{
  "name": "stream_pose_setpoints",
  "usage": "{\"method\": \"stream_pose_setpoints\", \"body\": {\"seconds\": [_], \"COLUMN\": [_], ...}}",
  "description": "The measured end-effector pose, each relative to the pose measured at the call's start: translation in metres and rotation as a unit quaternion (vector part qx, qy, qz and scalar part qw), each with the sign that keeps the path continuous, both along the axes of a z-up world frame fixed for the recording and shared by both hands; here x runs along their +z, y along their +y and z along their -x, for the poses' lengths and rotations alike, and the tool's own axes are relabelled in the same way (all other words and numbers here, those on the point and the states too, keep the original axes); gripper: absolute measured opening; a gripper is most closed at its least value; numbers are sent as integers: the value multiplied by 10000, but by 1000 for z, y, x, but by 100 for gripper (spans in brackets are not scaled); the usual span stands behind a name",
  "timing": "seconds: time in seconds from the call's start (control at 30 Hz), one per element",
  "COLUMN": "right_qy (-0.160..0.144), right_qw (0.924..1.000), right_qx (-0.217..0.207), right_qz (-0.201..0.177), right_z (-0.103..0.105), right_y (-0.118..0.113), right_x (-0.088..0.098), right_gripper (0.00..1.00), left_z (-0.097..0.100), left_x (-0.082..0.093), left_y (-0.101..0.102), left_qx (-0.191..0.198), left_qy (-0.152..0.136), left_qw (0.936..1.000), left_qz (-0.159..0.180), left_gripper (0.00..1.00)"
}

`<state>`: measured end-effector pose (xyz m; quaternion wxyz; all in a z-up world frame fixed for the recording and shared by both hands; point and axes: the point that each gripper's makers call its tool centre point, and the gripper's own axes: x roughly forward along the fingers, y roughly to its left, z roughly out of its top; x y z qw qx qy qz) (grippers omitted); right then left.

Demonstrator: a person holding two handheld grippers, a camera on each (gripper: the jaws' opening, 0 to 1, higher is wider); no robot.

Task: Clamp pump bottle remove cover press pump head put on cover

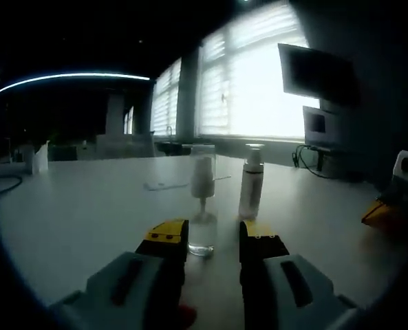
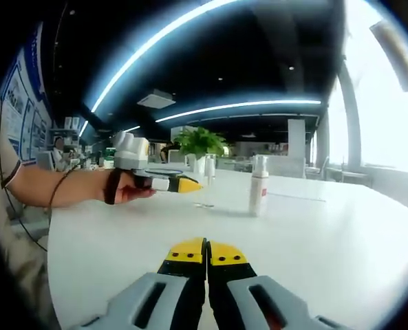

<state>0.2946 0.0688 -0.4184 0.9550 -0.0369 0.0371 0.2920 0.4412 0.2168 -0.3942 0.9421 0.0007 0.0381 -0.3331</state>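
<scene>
So judging by how things sit, this is pretty much the very start, or nothing's been grabbed yet anyway. The pump bottle [image 1: 251, 183] stands upright on the white counter [image 1: 87, 206], out ahead of the left tool [image 1: 213, 240] and a bit to the right of its line. Nothing is touching it.

Just beside the bottle there's a clear cover [image 1: 203, 180] standing on its own. It's see-through and backlit by the windows [image 1: 252, 75], so I honestly can't tell if it's a separate cap already off the bottle or a second small item. In the right gripper view the bottle [image 2: 259, 185] shows its pump head bare, with the small clear thing [image 2: 209, 167] near it, so my guess is the cover is off.

Left tool: jaws parted with a gap between the yellow tips, nothing in them. There's a small clear bit [image 1: 201, 249] lying on the counter in that gap, too blurry to name.

Right tool [image 2: 206, 253]: jaws pressed together, tips touching, gripping nothing. It sits well back from the bottle. You can also see the left tool [image 2: 168, 182] in that view, held by the person's hand [image 2: 131, 191], pointing toward the bottle.

So what's left, as I read it: clamp the bottle, press the pump, cover back on. Basically all of it.
</scene>
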Motion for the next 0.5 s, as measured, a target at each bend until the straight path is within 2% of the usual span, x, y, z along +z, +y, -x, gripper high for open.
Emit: {"method": "stream_pose_setpoints", "body": {"seconds": [0.2, 0.27, 0.37, 0.5], "right_qy": [-3, -3, 9, 15], "right_qw": [10000, 10000, 10000, 10000], "right_qx": [2, 12, 15, 14], "right_qz": [17, 23, 27, 18], "right_z": [0, 1, 1, 1], "right_y": [0, 2, 3, 2], "right_x": [0, 0, 0, 0], "right_gripper": [0, 0, 0, 0], "left_z": [42, 43, 59, 76], "left_x": [17, 22, 28, 28], "left_y": [3, 11, 12, 18], "left_qx": [8, 33, 20, -8], "left_qy": [-219, -378, -492, -489], "left_qw": [9997, 9993, 9988, 9988], "left_qz": [55, -12, 8, 95], "left_gripper": [20, 20, 20, 19]}}
